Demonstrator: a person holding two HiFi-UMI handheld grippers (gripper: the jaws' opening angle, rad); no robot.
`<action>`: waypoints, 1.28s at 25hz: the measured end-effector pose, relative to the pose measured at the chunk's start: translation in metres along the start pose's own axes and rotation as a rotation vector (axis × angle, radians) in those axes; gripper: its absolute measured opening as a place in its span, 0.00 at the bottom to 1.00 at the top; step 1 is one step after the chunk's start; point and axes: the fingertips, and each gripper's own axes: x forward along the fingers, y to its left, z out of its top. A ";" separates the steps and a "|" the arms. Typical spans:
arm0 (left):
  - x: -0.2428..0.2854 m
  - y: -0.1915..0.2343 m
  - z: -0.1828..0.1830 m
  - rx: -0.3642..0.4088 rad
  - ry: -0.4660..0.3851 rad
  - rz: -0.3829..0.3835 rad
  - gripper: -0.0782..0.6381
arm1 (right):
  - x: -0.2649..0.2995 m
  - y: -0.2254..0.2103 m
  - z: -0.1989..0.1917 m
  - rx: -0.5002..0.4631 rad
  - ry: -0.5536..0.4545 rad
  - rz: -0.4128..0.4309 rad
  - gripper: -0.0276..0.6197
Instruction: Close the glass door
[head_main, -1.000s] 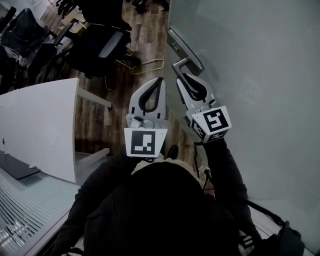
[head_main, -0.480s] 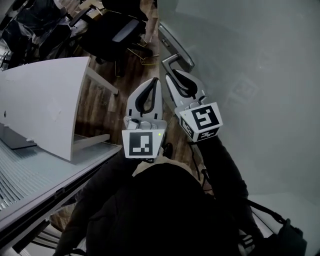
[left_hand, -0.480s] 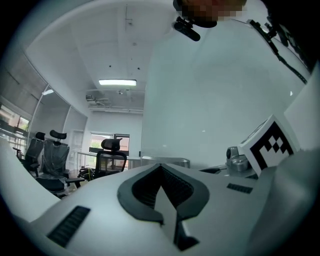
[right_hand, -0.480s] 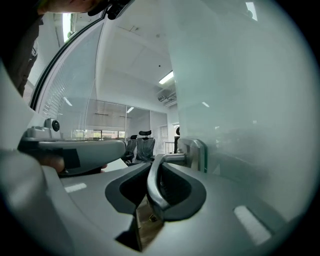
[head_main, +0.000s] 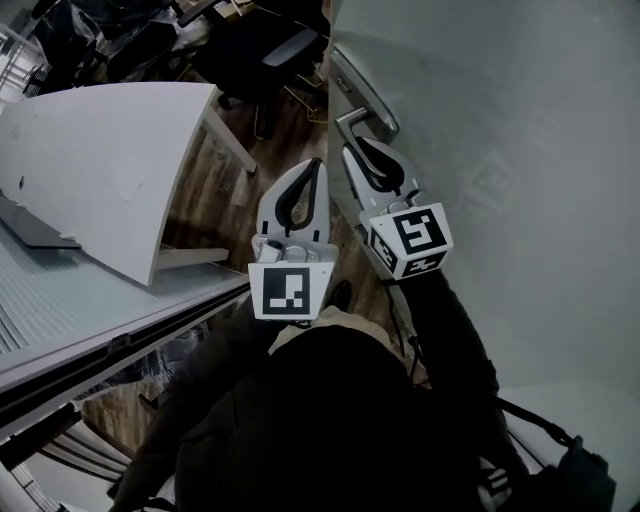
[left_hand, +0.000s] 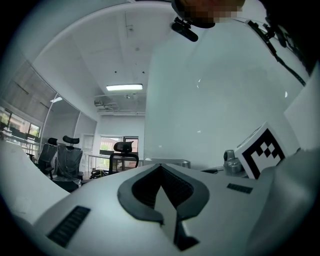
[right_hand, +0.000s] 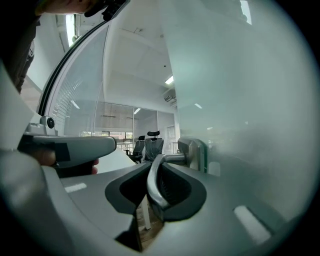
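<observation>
In the head view the right gripper (head_main: 358, 152) meets the lever handle (head_main: 352, 120) of the glass door (head_main: 520, 150), with the left gripper (head_main: 317, 165) idle beside it. The left gripper view shows its jaws together, empty. In the right gripper view the jaws are clamped round the handle, probably to move the door.

The door (head_main: 520, 150) is frosted glass, smooth and matt, with a brushed metal handle (right_hand: 152, 185). The floor (head_main: 215, 195) is dark wood plank; the desk (head_main: 110, 150) is smooth matt white.
</observation>
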 end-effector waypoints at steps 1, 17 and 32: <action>-0.007 0.006 -0.001 0.001 0.005 0.005 0.10 | 0.001 0.007 -0.001 -0.001 -0.003 0.006 0.14; -0.110 0.053 0.008 -0.011 0.007 0.006 0.10 | -0.004 0.102 -0.003 -0.028 0.013 0.083 0.13; -0.189 0.059 0.003 0.021 0.024 0.162 0.10 | -0.021 0.196 -0.011 -0.047 0.012 0.237 0.14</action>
